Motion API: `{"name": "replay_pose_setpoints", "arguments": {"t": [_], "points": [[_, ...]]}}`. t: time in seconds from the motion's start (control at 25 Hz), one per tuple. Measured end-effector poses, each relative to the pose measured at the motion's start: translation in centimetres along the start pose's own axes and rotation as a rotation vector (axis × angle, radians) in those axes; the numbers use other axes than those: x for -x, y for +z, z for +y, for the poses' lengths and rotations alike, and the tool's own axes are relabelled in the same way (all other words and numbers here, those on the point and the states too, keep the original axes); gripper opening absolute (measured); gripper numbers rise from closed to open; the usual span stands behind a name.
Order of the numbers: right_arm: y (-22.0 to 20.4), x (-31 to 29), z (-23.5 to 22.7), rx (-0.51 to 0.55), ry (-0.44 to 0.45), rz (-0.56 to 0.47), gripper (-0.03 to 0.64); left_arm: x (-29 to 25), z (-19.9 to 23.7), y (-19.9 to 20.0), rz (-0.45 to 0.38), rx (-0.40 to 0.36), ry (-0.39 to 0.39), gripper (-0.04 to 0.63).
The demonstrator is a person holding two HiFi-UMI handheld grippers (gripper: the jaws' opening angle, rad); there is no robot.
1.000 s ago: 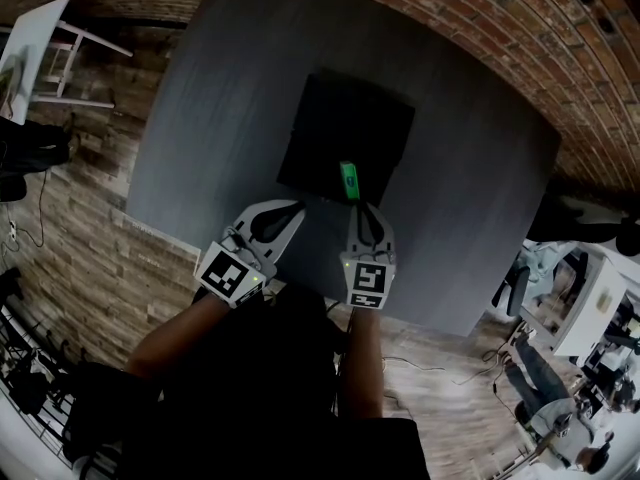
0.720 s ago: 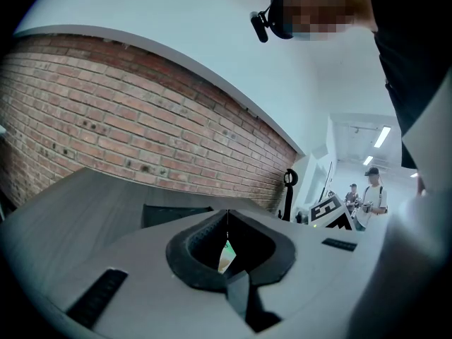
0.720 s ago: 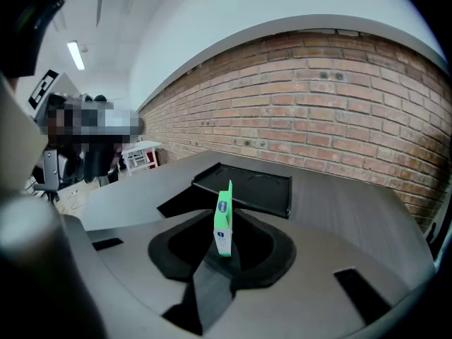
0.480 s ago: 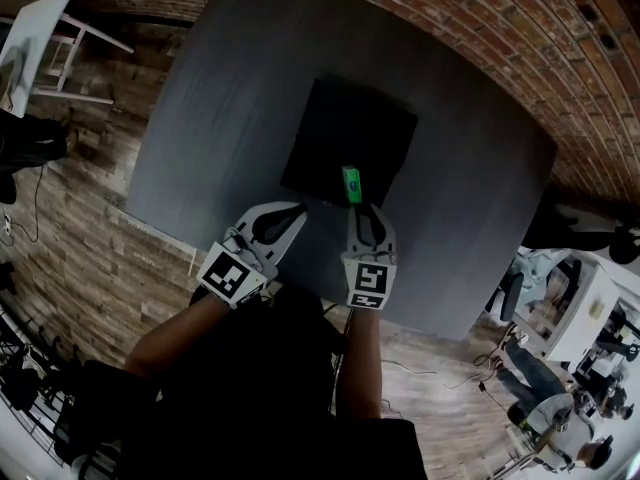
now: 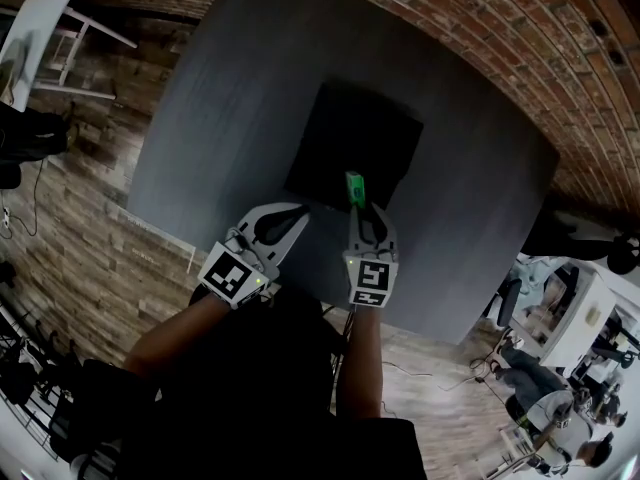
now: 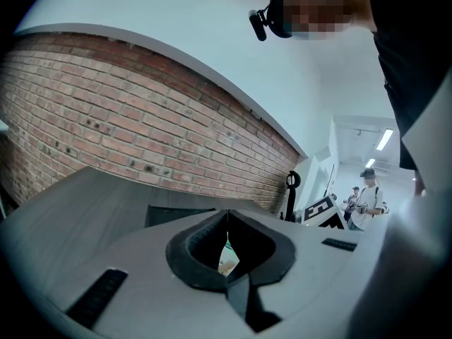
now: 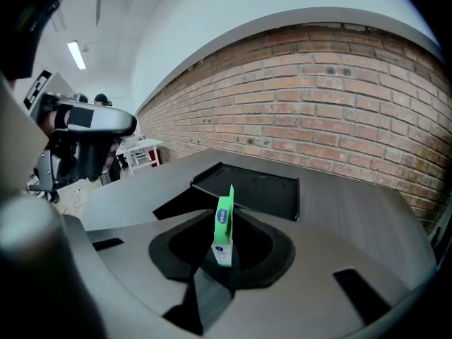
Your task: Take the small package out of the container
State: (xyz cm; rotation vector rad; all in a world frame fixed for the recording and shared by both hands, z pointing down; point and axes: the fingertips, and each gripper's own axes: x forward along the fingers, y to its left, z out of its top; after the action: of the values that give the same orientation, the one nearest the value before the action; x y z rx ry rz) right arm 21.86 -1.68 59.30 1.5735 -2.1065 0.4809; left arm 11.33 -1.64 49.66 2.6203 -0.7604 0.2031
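Right gripper view: the small package (image 7: 224, 217), green, stands upright and edge-on, pinched at its lower end between the jaws of my right gripper (image 7: 229, 214). The jaws have just been closing with the package between them, and I read this as a grip. The black container (image 7: 261, 186) lies just behind the package; it is shallow with a raised rim.

Step, as I judge it: the grasp is made and the lift-out is about to begin. The package sits at the container's near edge. Whether it is clear of the floor I cannot tell. The next move calls for a straight rise above the rim, then a pull back to the near side of the container, over the grey table (image 5: 200, 128). The hold is on a thin card edge and could pivot, so pressure must stay steady.

Head view adds what mine lacks: my left gripper (image 5: 297, 211) sits off the container's near left corner, idle. Left gripper view settles its jaws: together, nothing held. Head view shows the package only as a green sliver, and the grip is unreadable there.
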Motion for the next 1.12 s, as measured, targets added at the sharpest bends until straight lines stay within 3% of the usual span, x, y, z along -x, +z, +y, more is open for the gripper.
{"name": "replay_pose_setpoints", "arguments": {"t": [0.8,1.12], "points": [[-0.6,-1.0,-0.4,-0.028,-0.035,0.033,0.034,0.2,0.8,0.9,-0.030,0.022,0.008,0.034],[-0.1,0.0,-1.4,-0.104,-0.080,-0.015,0.031,0.8,0.6,1.0,-0.031,0.014,0.026,0.034]]}}
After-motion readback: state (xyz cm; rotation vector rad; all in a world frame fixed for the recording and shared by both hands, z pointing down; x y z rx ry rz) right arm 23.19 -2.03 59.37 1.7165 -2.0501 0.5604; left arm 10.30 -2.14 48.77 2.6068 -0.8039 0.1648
